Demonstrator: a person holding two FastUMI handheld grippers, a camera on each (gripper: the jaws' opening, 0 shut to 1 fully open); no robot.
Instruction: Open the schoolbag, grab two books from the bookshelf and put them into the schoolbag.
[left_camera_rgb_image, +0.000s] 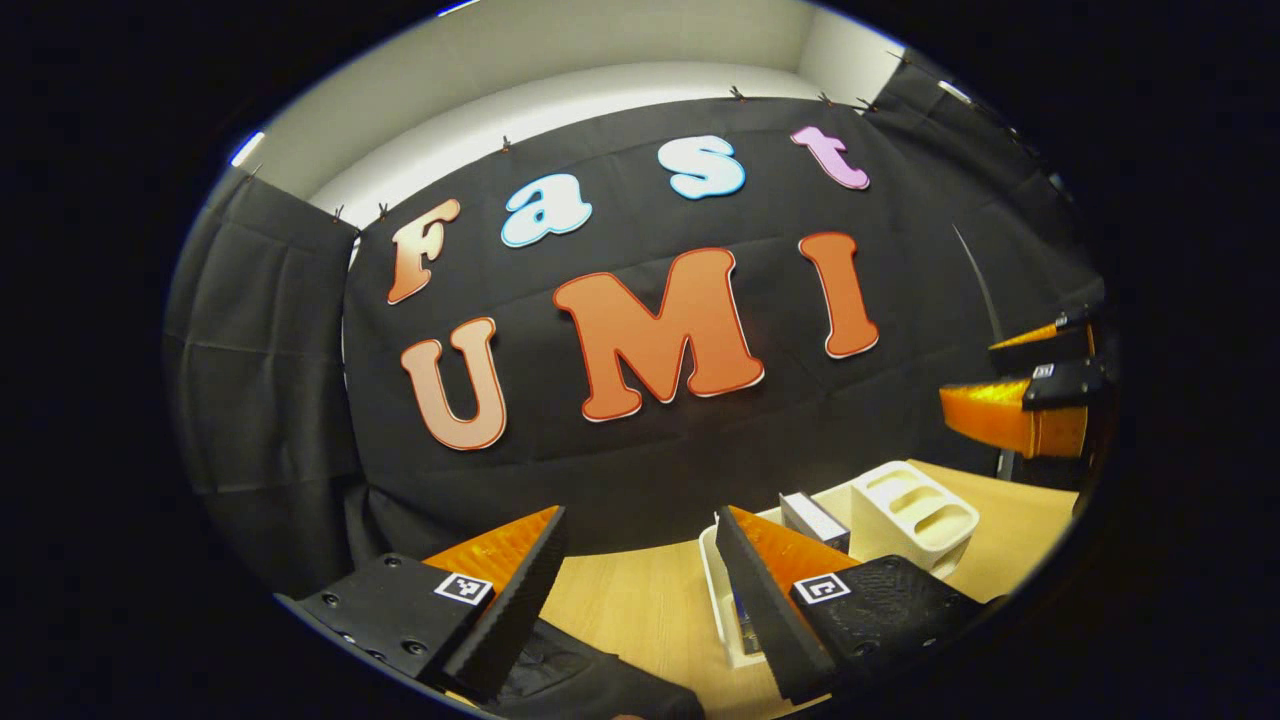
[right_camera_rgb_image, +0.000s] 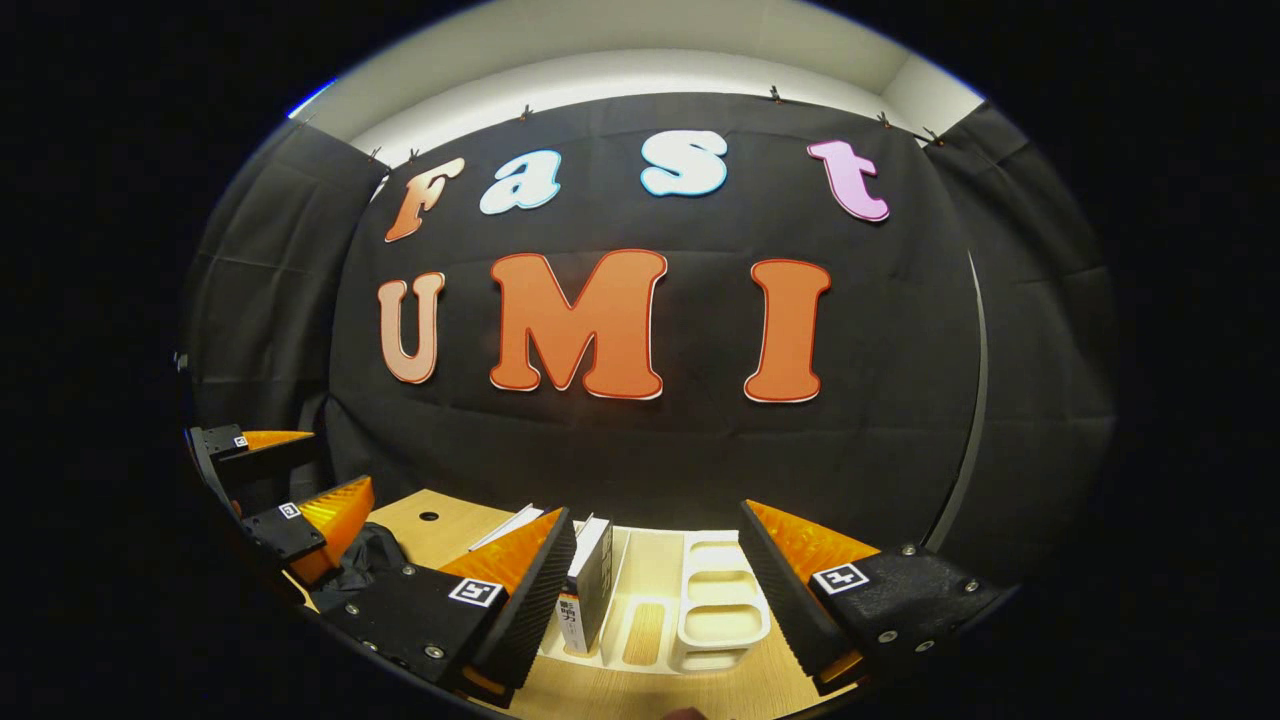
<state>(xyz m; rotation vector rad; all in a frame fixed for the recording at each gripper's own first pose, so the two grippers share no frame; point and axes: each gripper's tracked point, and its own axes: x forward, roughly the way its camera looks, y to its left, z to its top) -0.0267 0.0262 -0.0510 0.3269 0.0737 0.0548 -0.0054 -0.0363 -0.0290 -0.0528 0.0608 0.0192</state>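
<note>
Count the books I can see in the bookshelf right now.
2: a dark upright book in the white bookshelf, just behind the right gripper's left finger, and a pale one leaning farther left. More may be hidden.

Table (right_camera_rgb_image: 640, 690) looking like pale matt wood; bookshelf (right_camera_rgb_image: 715, 610) showing as smooth cream plastic, slight sheen; schoolbag (right_camera_rgb_image: 365, 560) reading as dark matt cloth.

My left gripper's (left_camera_rgb_image: 640, 590) near finger hides much of the bookshelf (left_camera_rgb_image: 722, 590) and its books. The schoolbag (left_camera_rgb_image: 590, 680) is cut off by the picture's lower edge.
</note>
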